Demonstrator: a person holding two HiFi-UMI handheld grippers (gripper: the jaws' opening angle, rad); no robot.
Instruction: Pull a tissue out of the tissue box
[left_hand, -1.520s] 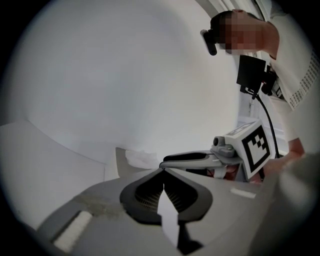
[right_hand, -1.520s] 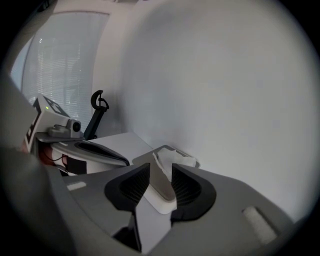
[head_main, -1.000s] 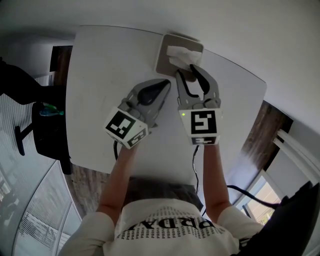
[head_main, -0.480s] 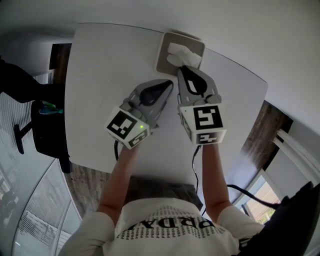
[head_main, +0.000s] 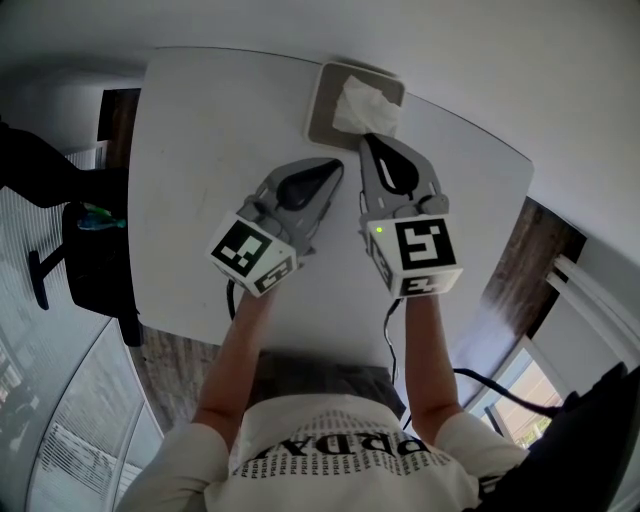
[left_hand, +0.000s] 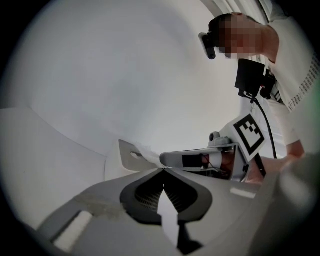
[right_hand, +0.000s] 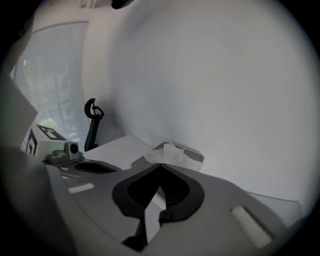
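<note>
In the head view, the tissue box (head_main: 322, 110) is sitting at the far edge of the table (head_main: 200, 130), with a tissue (head_main: 362, 105) sticking up from it. The right hand-held gripper (head_main: 370, 140) is pinching that tissue, its jaws having just been closing. In the left gripper view, the left hand-held gripper (left_hand: 163, 170) is pressing its jaws together on nothing, near the box. In the right gripper view, the jaw tips are meeting on the tissue's lower edge.

The flat grey rectangular tissue box (head_main: 322, 108) lies on the white bench (head_main: 200, 150), about midway along its far edge. 1 crumpled white tissue (head_main: 362, 105) sticks up from its top.
</note>
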